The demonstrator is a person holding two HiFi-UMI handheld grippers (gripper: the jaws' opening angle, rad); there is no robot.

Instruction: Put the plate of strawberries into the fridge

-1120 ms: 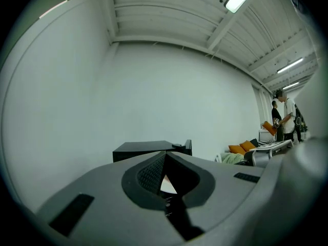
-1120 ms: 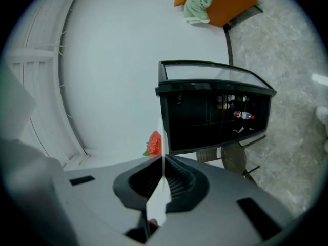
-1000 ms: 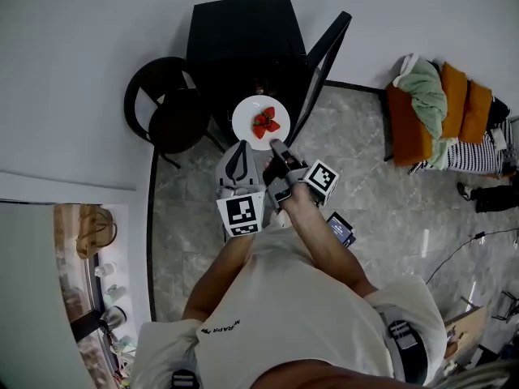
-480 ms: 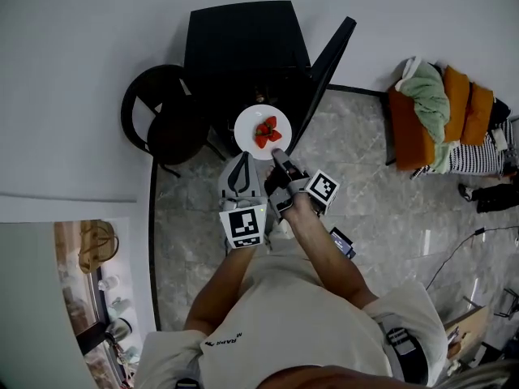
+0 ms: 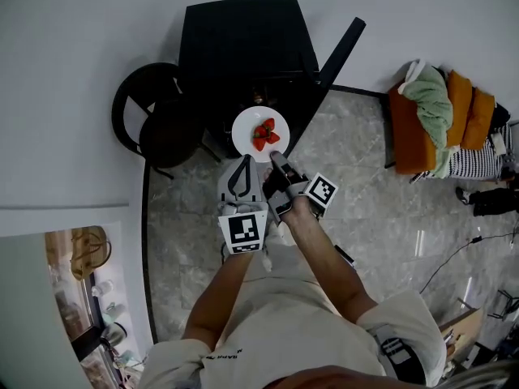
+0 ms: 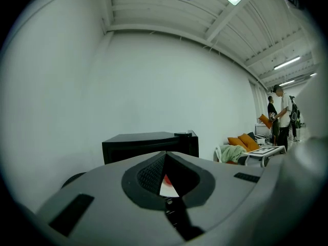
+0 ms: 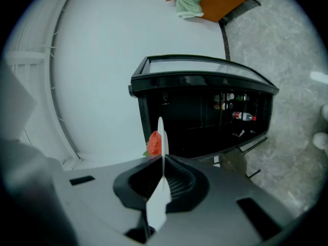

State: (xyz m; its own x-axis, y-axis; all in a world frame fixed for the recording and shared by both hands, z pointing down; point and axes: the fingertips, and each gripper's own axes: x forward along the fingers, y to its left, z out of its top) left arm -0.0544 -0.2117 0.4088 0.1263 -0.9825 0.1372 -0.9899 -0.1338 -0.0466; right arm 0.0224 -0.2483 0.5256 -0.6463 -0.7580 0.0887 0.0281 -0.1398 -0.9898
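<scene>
Two tools in play, only one doing the work: right tool (image 5: pixel 274 157) is clamped on the near rim of the plate (image 5: pixel 246 125), plate approx level, strawberries (image 5: pixel 263 133) piled near its middle. Left tool (image 5: pixel 242 161) sits just beside the rim on the person's left, jaws together w/ nothing in them; through its slit you only glimpse the plate beyond. Plate is in the air at the front of the open fridge (image 5: pixel 243 43), not inside yet. Door (image 5: pixel 336 55) is swung out on the right. Right gripper view shows a dark interior w/ a few bottles (image 7: pixel 241 116); the rest is too dark to judge for free space.

Step in hand, as I read it: carry the plate in & set it on a shelf. To do it well, hold the plate flat, b/c a one-sided rim grip lets the far edge droop & the berries look loose, so they could roll. Go in slow & straight, centred betw. the fridge's side walls, rim clear of the shelf's front edge & of the door. Lower till the base sits on the shelf, well back from its front edge, & only then open the jaws. Left tool could steady the opposite rim if the plate tips; otherwise hold it aside, ready for the door
</scene>
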